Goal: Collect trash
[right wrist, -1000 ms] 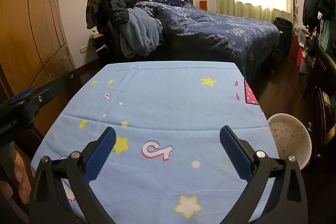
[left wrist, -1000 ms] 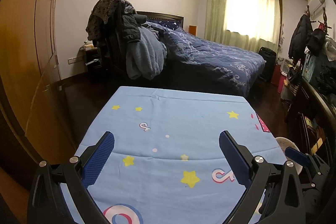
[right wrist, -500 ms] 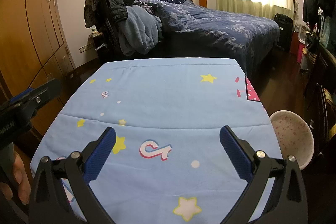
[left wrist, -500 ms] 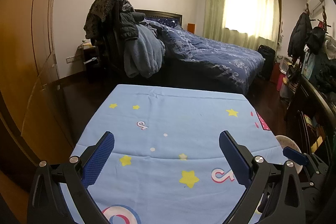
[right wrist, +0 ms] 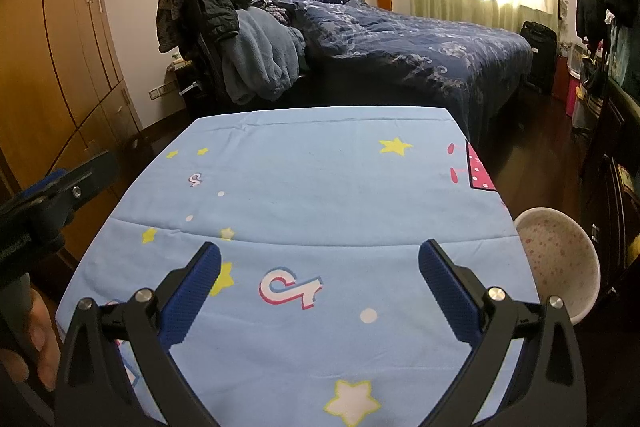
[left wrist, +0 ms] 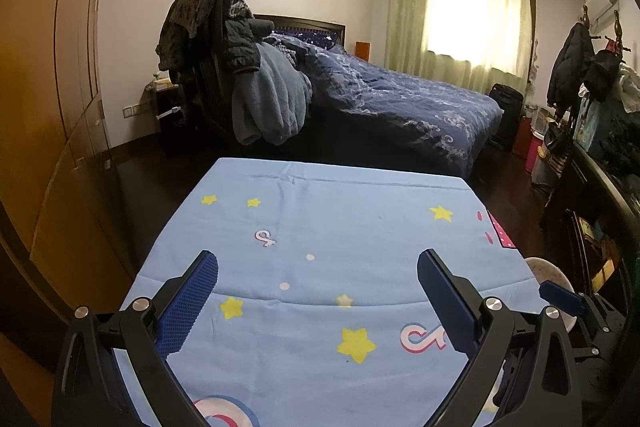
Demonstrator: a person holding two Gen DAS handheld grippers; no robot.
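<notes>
Both blue-padded black grippers, left (left wrist: pixel 318 267) and right (right wrist: pixel 320 259), are hovering jaws apart, empty, over the light-blue star-printed tablecloth (right wrist: pixel 312 179); a white speckled bin (right wrist: pixel 560 259) is standing beside its right edge.

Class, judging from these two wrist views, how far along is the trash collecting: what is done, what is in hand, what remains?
Done: cannot tell; no trash shows on the blue star-print cloth. In hand: nothing, since the left gripper and right gripper are both open and empty above the cloth. Left: unclear; the white bin beside the table looks empty.
</notes>
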